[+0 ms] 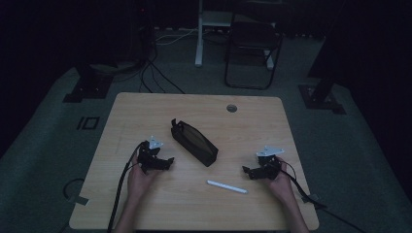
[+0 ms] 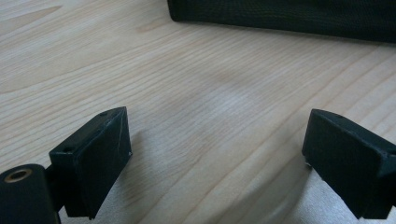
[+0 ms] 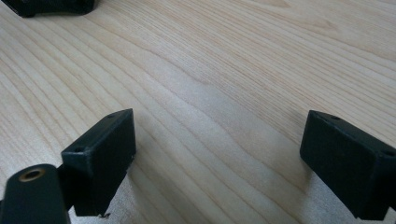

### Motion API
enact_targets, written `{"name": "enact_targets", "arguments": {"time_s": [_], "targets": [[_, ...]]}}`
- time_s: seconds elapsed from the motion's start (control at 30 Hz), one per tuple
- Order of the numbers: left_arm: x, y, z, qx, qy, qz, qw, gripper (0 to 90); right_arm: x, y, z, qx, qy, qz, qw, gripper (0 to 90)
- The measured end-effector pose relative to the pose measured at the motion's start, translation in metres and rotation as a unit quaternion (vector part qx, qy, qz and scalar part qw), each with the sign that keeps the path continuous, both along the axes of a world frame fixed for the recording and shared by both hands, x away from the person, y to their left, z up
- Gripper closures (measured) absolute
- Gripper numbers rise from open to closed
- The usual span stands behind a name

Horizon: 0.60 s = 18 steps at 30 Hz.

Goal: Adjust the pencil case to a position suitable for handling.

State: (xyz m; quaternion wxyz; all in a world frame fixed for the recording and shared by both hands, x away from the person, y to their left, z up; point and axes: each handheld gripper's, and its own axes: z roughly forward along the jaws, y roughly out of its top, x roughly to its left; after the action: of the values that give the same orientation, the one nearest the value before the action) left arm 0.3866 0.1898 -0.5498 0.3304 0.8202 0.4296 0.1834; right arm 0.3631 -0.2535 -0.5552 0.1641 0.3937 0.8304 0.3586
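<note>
Both tongs rest low on the table (image 1: pixel 145 104) with nothing between their jaws, so the work looks to be at its very start: an approach, before any contact. In the high view the left tongs (image 1: pixel 165 162) sit at centre left of the frame, jaws spread wide and aimed toward the black pencil case (image 1: pixel 194 142), which lies diagonally across the middle of the table, its zipper-pull end toward the upper left. In the left gripper view that pencil case (image 2: pixel 289 16) runs along the top edge, near but apart from the open jaws. The right tongs (image 1: pixel 248 171) sit at centre right, also spread wide and empty; the right gripper view shows bare wood between their jaws. A white pen (image 1: pixel 227 187) lies flat in the lower middle of the frame, between the two hands and just below and left of the right tongs. A likely reading is that the pen goes into the case. The next move would then call for the right tongs to come down across the pen's slim barrel, while the left tongs steady the case.
</note>
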Motion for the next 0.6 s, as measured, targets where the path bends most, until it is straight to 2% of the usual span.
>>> {"name": "enact_targets", "arguments": {"time_s": [0.27, 0.5, 0.6], "targets": [[-0.0053, 0.0021, 0.0001, 0.001, 0.0, 0.028, 0.9996, 8.3, 0.0, -0.0001, 0.0, 0.0, 0.0, 0.0, 1.0, 10.6], [-0.0066, 0.0012, 0.0, 0.001, -0.001, 0.034, 0.9994, 8.3, 0.0006, -0.0001, 0.0, -0.001, 0.0, -0.002, 1.0, 10.9], [-0.0066, 0.0012, 0.0, 0.001, 0.0, 0.034, 0.9994, 8.3, 0.0014, -0.0016, 0.0018, -0.001, 0.001, -0.008, 1.0, 18.2]]}}
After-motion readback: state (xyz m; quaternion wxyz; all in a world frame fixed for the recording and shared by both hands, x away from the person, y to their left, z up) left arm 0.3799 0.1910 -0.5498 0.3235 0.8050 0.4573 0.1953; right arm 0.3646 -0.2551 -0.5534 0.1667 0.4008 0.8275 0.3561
